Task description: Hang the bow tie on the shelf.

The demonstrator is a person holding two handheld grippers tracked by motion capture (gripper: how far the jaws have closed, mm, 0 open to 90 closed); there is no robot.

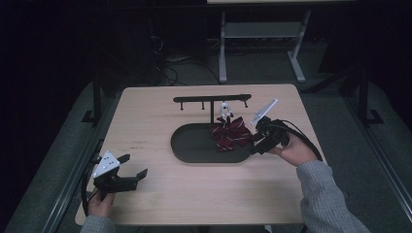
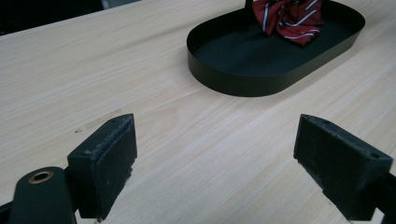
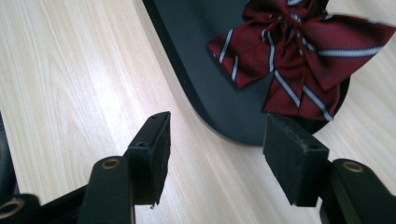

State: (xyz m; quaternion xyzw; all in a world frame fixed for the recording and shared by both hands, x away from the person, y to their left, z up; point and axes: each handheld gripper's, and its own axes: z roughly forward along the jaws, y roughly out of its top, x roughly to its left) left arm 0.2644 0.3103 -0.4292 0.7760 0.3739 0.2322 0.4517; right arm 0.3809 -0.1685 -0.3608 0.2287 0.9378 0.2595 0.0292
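Observation:
A dark red striped bow tie (image 1: pixel 229 135) (image 3: pixel 299 56) (image 2: pixel 289 16) lies in the right end of a black oval tray (image 1: pixel 194 148) (image 2: pixel 233 79) (image 3: pixel 196 70) on the wooden table. My right gripper (image 1: pixel 256 141) (image 3: pixel 215 149) hovers at the tray's right end, open, with nothing between its jaws; the bow sits just beyond them. My left gripper (image 1: pixel 133 167) (image 2: pixel 215 158) rests low near the table's front left corner, open and empty, pointing toward the tray.
A black T-shaped hanger stand (image 1: pixel 212 101) rises from the tray's back, with a small white clip (image 1: pixel 224 109) hanging from its bar. Bare wooden table (image 1: pixel 160 199) lies between the grippers. A metal desk frame (image 1: pixel 222 48) stands behind the table.

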